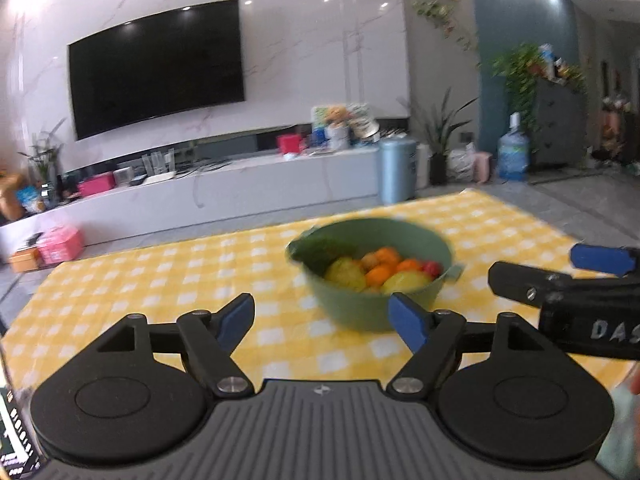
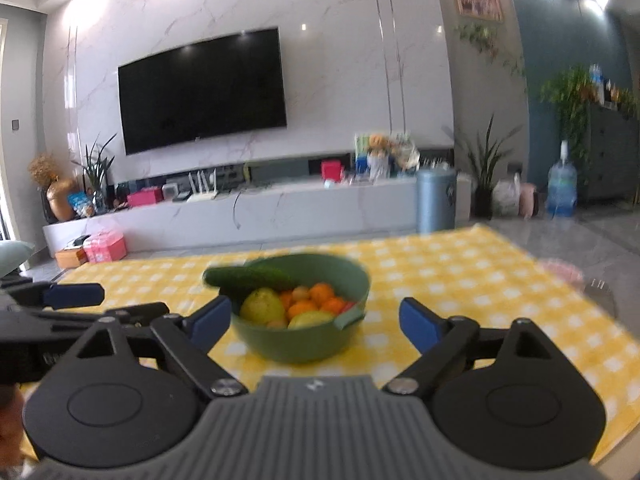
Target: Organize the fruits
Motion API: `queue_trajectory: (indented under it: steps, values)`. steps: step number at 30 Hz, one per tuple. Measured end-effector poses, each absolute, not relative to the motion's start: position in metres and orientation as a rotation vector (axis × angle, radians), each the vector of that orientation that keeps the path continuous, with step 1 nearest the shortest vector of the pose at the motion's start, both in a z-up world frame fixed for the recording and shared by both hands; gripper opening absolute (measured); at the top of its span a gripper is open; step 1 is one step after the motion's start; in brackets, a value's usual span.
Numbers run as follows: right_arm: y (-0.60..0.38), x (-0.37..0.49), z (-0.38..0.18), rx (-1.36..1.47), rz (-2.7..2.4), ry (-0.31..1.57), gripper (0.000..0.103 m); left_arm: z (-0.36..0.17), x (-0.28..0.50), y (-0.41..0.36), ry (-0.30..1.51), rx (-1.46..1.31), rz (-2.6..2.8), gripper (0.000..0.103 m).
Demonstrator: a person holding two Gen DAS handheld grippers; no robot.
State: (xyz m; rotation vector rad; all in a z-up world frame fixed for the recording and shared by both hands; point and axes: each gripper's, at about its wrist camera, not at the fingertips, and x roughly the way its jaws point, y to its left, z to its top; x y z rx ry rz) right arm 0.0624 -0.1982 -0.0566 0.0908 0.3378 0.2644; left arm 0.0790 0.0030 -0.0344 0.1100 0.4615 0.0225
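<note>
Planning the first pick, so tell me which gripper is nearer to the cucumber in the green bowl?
Left, though only slightly. The cucumber lies on the bowl's left rim; the left gripper sits open on that side, the right gripper open toward the bowl's right. Neither touches it.

We count one green bowl (image 2: pixel 304 344) on one yellow checked cloth (image 2: pixel 480 280). In it we see one cucumber (image 2: pixel 248 278) at the rim's ten o'clock, two yellow pears (image 2: pixel 262 306), about five oranges (image 2: pixel 322 294) toward three o'clock, their exact number blurred, and one small red fruit (image 1: pixel 432 267). We count two grippers: left gripper (image 1: pixel 324 320), right gripper (image 2: pixel 316 322).
</note>
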Motion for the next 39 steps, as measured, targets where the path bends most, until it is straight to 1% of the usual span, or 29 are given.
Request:
queue_trajectory:
  steps: [9, 13, 20, 31, 39]
  values:
    - [-0.187, 0.073, -0.097, 0.127, 0.27, 0.449, 0.092, -0.057, 0.092, 0.017, 0.531, 0.115, 0.068, 0.09]
    - [-0.185, 0.076, -0.102, 0.132, 0.251, 0.468, 0.095, -0.067, 0.091, 0.022, 0.563, 0.098, 0.052, 0.09]
    - [-0.174, 0.086, -0.106, 0.104, 0.26, 0.506, 0.095, -0.071, 0.096, 0.03, 0.589, 0.062, 0.037, 0.09]
    - [-0.177, 0.088, -0.107, 0.122, 0.255, 0.507, 0.095, -0.069, 0.099, 0.032, 0.583, 0.025, 0.055, 0.09]
    - [-0.179, 0.087, -0.106, 0.131, 0.254, 0.499, 0.095, -0.069, 0.098, 0.03, 0.582, 0.046, 0.064, 0.09]
